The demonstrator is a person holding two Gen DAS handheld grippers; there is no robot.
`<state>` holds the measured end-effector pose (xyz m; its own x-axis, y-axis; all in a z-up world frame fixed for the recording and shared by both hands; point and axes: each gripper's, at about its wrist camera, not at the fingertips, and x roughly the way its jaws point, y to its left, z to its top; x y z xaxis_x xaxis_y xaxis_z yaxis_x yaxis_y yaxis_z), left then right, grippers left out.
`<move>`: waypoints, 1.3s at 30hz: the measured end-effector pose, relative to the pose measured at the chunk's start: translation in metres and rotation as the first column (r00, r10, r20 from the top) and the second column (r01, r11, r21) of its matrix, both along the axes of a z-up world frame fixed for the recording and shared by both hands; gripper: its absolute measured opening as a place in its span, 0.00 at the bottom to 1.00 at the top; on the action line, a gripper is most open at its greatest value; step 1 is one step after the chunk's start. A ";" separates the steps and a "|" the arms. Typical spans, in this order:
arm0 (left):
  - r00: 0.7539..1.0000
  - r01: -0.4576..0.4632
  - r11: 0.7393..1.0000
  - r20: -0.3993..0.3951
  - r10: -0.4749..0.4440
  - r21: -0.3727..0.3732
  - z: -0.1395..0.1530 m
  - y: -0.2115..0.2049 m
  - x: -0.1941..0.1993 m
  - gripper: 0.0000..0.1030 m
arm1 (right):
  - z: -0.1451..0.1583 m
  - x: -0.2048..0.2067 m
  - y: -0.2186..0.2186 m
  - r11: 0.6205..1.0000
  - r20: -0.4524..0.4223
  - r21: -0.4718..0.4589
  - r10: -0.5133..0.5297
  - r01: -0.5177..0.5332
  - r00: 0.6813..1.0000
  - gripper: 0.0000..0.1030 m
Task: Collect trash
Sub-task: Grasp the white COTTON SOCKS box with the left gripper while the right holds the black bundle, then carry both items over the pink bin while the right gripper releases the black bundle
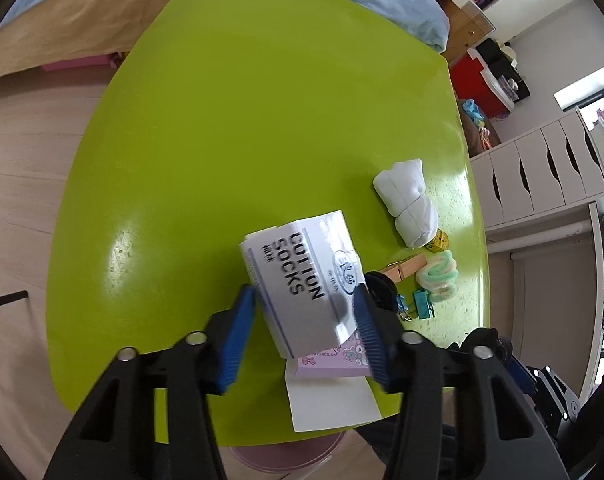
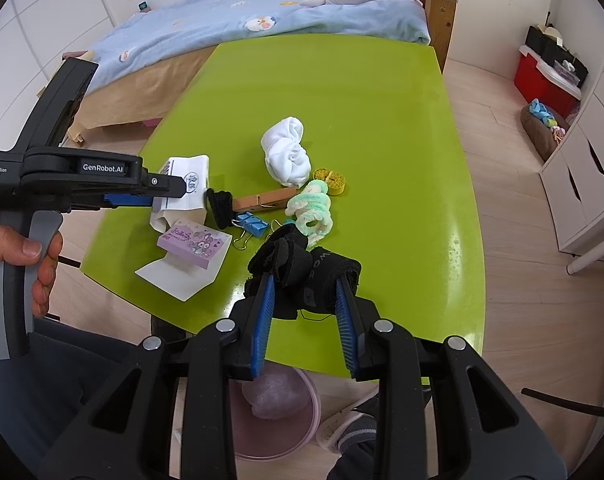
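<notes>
On the green table (image 1: 242, 128), my left gripper (image 1: 304, 312) is open around a white "COTTON SOCKS" package (image 1: 302, 280), its blue pads on either side; I cannot tell whether they touch it. In the right wrist view the left gripper (image 2: 158, 192) is at the same package (image 2: 188, 184). My right gripper (image 2: 306, 292) is shut on a black fabric piece (image 2: 302, 264) held just above the table's near edge. A pink bin (image 2: 278, 412) with a crumpled bag inside stands on the floor below it.
On the table (image 2: 342, 92) lie a white rolled sock (image 2: 288, 152), a pastel scrunchie (image 2: 314, 208), a wooden clothespin (image 2: 264, 202), blue binder clips (image 2: 252, 224), a yellow tape measure (image 2: 332, 180), a purple pencil-cap box (image 2: 194, 242) on white paper. A bed (image 2: 222, 28) stands behind, drawers (image 2: 582, 184) at right.
</notes>
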<state>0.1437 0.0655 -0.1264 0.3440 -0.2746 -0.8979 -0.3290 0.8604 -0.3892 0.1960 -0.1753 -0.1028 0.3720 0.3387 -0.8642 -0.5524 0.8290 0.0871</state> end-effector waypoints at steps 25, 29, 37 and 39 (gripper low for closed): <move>0.964 0.118 0.952 0.196 -0.178 0.284 0.062 -0.016 -0.043 0.34 | 0.009 -0.021 -0.003 1.000 0.023 0.000 0.019 -0.019 1.000 0.29; 0.950 0.149 0.934 0.214 -0.226 0.325 0.070 -0.029 -0.063 0.34 | 0.013 -0.033 -0.006 0.999 0.032 -0.001 0.032 -0.032 0.999 0.29; 0.925 0.198 0.915 0.243 -0.294 0.353 0.082 -0.051 -0.105 0.34 | 0.016 -0.066 -0.012 0.998 0.033 0.001 0.059 -0.059 0.998 0.29; 0.918 0.208 0.912 0.250 -0.307 0.354 0.083 -0.056 -0.115 0.34 | 0.016 -0.075 -0.013 0.998 0.029 0.004 0.064 -0.065 0.998 0.29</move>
<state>0.0287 0.0095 -0.0435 0.5609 -0.1106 -0.8205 0.0077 0.9917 -0.1284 0.1213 -0.1888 -0.0872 0.3741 0.3673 -0.8515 -0.6070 0.7912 0.0746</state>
